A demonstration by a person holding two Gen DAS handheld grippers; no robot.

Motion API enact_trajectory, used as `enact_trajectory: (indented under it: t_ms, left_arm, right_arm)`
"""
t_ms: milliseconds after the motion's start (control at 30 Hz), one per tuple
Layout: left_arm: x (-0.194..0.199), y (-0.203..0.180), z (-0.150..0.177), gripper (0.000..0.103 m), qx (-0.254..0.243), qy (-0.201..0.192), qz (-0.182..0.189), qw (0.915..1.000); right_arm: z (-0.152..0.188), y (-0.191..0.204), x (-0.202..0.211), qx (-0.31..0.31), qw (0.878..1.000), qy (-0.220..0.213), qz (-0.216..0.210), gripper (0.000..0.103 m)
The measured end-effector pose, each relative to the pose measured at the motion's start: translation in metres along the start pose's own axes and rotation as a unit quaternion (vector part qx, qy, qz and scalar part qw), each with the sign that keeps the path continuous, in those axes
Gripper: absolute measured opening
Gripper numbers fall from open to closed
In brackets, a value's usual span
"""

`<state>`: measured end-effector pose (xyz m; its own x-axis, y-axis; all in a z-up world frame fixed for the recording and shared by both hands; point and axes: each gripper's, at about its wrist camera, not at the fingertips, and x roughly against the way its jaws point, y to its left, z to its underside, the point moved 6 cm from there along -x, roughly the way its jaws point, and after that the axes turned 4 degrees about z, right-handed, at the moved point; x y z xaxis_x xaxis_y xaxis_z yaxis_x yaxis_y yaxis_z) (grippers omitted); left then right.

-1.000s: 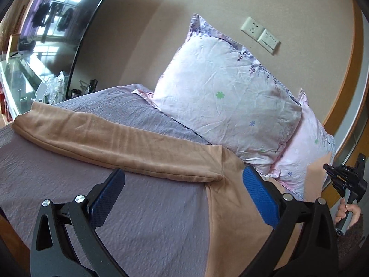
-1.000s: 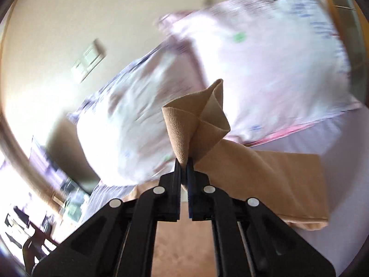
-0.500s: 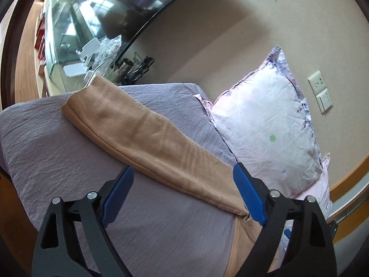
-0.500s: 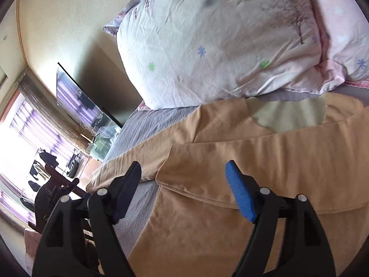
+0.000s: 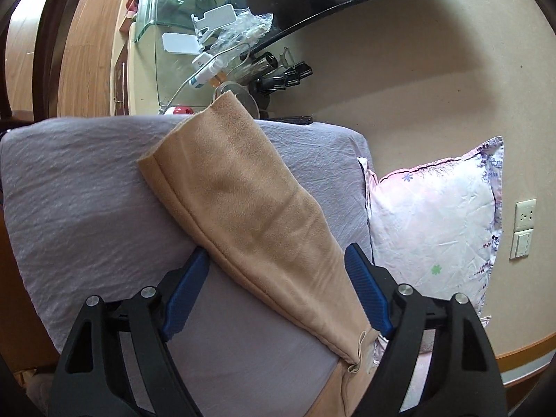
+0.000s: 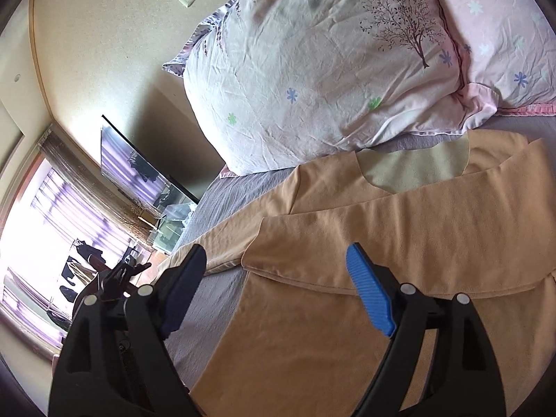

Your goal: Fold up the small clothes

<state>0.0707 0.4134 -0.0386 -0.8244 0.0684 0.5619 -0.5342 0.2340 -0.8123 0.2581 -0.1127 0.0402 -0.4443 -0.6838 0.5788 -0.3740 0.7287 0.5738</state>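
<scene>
while both gape empty, left tool (image 5: 274,288) straddles sleeve (image 5: 250,215).

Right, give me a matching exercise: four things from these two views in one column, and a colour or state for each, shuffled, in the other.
Column one:
1. right sleeve
2. left sleeve
3. bedsheet
4. front pillow

Column two:
A. grey-lilac and crinkled
B. folded across the shirt's chest
C. white, printed with a dark tree
D. stretched out straight toward the bed's corner

Pairs: 1-B, 2-D, 3-A, 4-C.

Both the left gripper and the right gripper have their fingers spread wide and hold nothing.
</scene>
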Motion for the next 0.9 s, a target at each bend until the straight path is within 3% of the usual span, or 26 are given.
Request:
enact_trajectory:
  t_ms: [33, 100, 167, 233, 300, 400, 500, 600, 700, 767, 833, 867, 900]
  left_arm:
    - [-0.002, -0.002, -0.002, 0.081, -0.009, 0.000, -0.008, 0.9999]
    - [-0.004, -0.005, -0.002, 0.071, -0.026, -0.002, -0.039, 0.9989]
    - [-0.009, -0.001, -0.006, 0.028, -0.030, -0.003, -0.066, 0.9973]
    - [-0.016, 0.007, -0.010, 0.007, -0.019, -0.002, -0.070, 0.9974]
    - [-0.017, -0.006, -0.009, 0.007, -0.045, -0.014, -0.076, 0.9960]
    - [-0.021, -0.080, 0.020, 0.006, -0.156, -0.017, -0.046, 0.9865]
    - [-0.036, -0.178, 0.089, 0.006, -0.281, 0.013, 0.026, 0.9592]
    - [-0.060, -0.256, 0.200, 0.006, -0.387, 0.083, 0.110, 0.9117]
    - [-0.092, -0.284, 0.336, 0.006, -0.480, 0.173, 0.162, 0.8448]
    - [-0.120, -0.270, 0.427, 0.007, -0.551, 0.233, 0.138, 0.7890]
    - [-0.140, -0.240, 0.497, 0.007, -0.613, 0.287, 0.097, 0.7297]
    - [-0.144, -0.226, 0.518, 0.007, -0.634, 0.306, 0.075, 0.7063]
    - [-0.143, -0.215, 0.530, 0.007, -0.653, 0.310, 0.056, 0.6884]
  right_arm:
    - [0.001, -0.001, 0.003, -0.001, 1.000, -0.001, -0.004, 0.083]
    - [0.002, -0.005, 0.010, -0.005, 1.000, -0.006, -0.012, 0.084]
    - [0.002, -0.012, 0.019, -0.008, 1.000, -0.013, -0.016, 0.085]
    - [0.002, -0.020, 0.030, -0.012, 0.999, -0.023, -0.018, 0.086]
    - [0.000, -0.029, 0.042, -0.015, 0.999, -0.033, -0.013, 0.086]
    - [-0.003, -0.047, 0.062, -0.017, 0.998, -0.057, 0.008, 0.086]
    - [-0.008, -0.069, 0.081, -0.036, 0.995, -0.083, 0.029, 0.087]
    - [-0.011, -0.100, 0.097, -0.080, 0.989, -0.112, 0.056, 0.087]
    - [-0.011, -0.133, 0.104, -0.123, 0.981, -0.125, 0.088, 0.087]
    - [-0.011, -0.152, 0.101, -0.148, 0.978, -0.114, 0.097, 0.087]
    - [-0.009, -0.169, 0.097, -0.166, 0.976, -0.096, 0.106, 0.087]
    - [-0.009, -0.174, 0.096, -0.172, 0.975, -0.087, 0.108, 0.086]
    - [-0.009, -0.177, 0.095, -0.173, 0.976, -0.080, 0.107, 0.085]
